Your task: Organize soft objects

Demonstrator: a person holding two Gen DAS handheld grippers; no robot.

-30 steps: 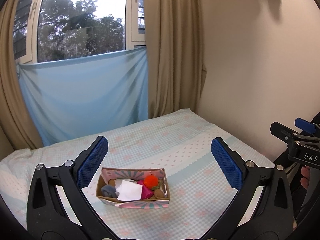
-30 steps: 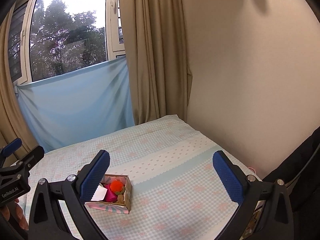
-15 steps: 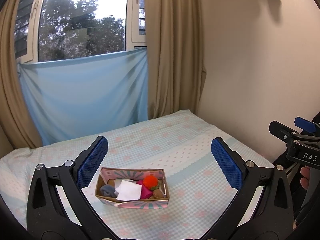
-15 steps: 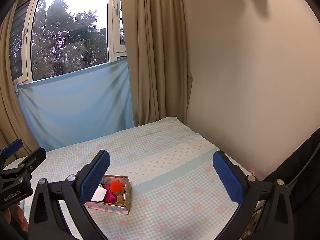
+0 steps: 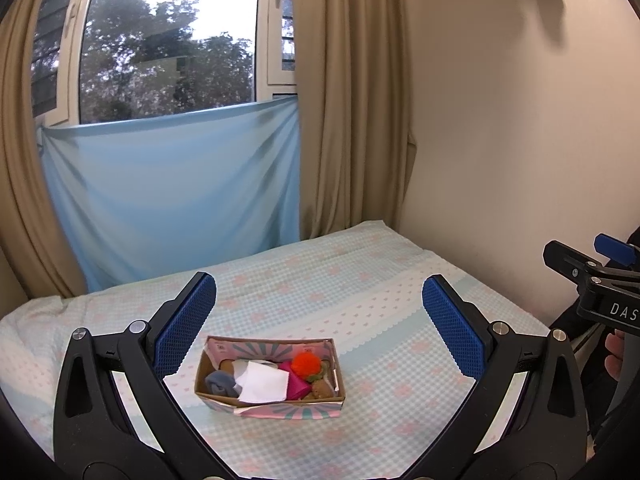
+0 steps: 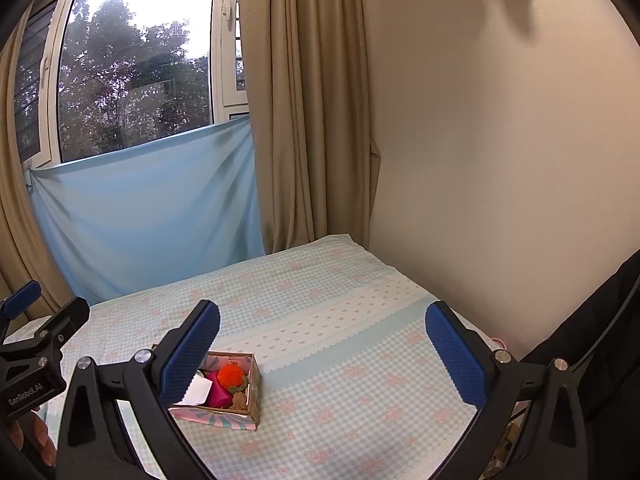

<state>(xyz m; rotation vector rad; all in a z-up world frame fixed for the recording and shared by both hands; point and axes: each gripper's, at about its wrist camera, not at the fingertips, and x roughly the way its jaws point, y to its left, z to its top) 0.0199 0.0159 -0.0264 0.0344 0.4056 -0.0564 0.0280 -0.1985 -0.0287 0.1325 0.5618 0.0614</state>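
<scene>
One cardboard box (image 5: pixel 270 404), mixed soft items inside

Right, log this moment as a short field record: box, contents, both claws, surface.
container: open patterned cardboard box, resting on the bed
contents: orange fuzzy pompom, white folded cloth, magenta cloth, grey soft piece, brown plush
left claw: open, empty, above the box
right claw: open, empty
surface: pale checked bedsheet

Both grippers have drifted slightly: the box (image 5: pixel 269 376) sits a touch lower between the left gripper's (image 5: pixel 320 328) wide-spread fingers, and the right gripper (image 6: pixel 322 350) has tipped slightly upward.
</scene>
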